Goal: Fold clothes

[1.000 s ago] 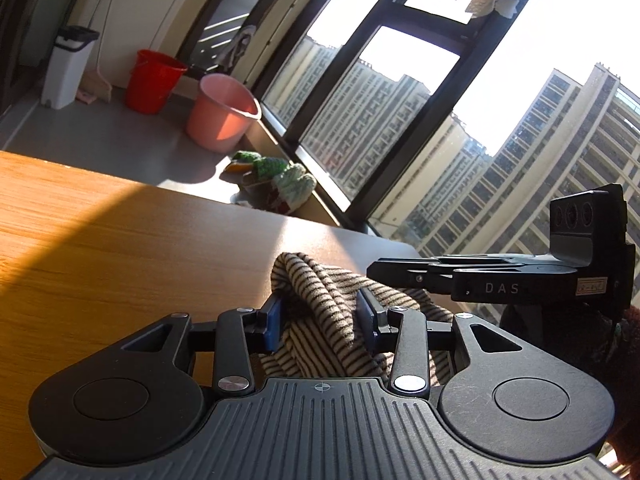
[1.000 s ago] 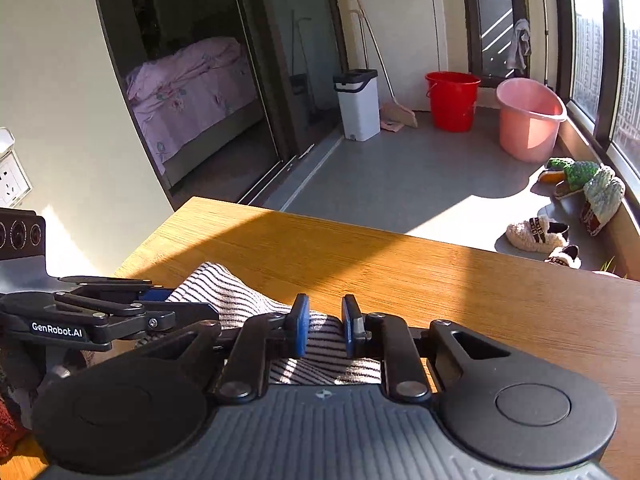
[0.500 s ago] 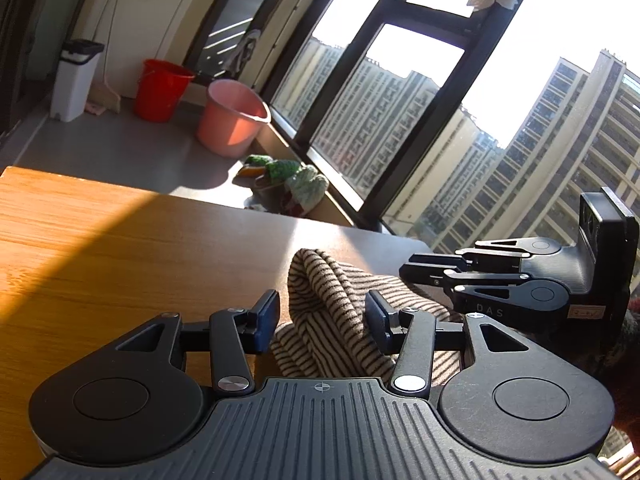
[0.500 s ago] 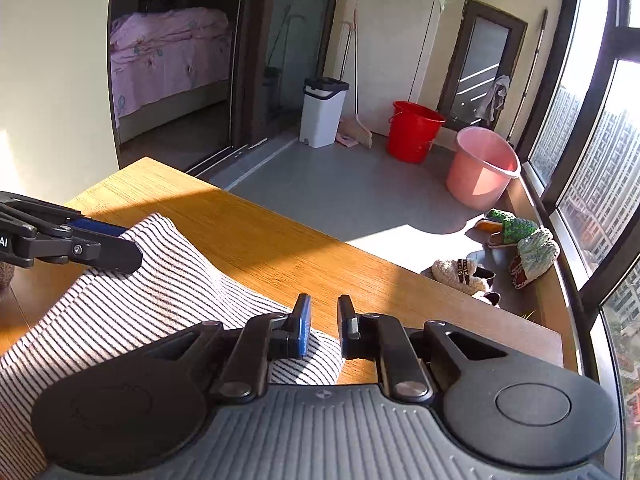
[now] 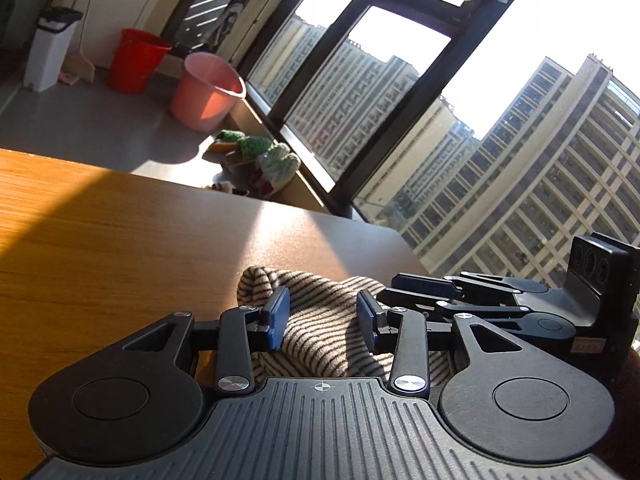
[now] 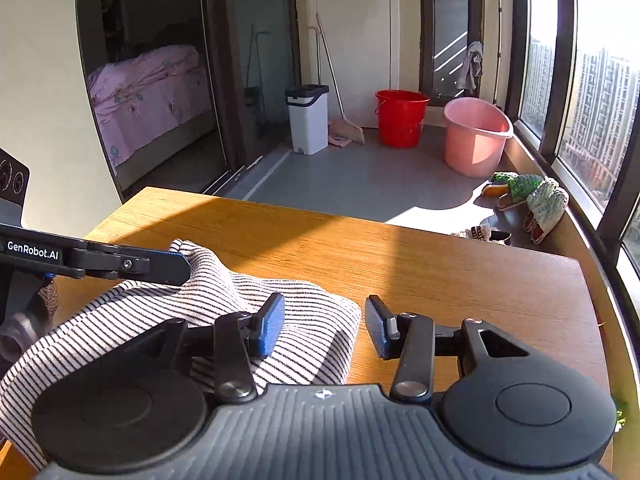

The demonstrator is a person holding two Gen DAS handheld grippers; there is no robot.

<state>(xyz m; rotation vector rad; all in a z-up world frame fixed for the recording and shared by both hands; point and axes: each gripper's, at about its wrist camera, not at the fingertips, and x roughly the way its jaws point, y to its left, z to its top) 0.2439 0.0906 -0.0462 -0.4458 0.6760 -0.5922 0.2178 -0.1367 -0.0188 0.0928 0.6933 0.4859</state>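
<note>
A striped garment (image 6: 308,304) lies crumpled on the wooden table (image 6: 440,272). My right gripper (image 6: 325,330) stands open over the cloth's right edge, its left finger above the fabric and its right finger above bare wood. My left gripper (image 5: 323,316) is open too, with a hump of the striped garment (image 5: 324,344) lying loosely between its blue pads. The right gripper (image 5: 400,286) shows at the right of the left wrist view, close over the cloth. In the right wrist view the left gripper (image 6: 176,268) reaches in from the left, with a raised fold of cloth at its tip.
Beyond the table's far edge (image 6: 360,216) the grey floor holds a red bucket (image 6: 400,118), a pink tub (image 6: 476,136), a white bin (image 6: 308,118) and slippers (image 6: 528,196). Large windows run along the right. A bed shows through a doorway on the left.
My right gripper, which was shut on the cloth, has opened and let it go. The garment has dropped from a lifted spread onto the table. Both grippers have come lower.
</note>
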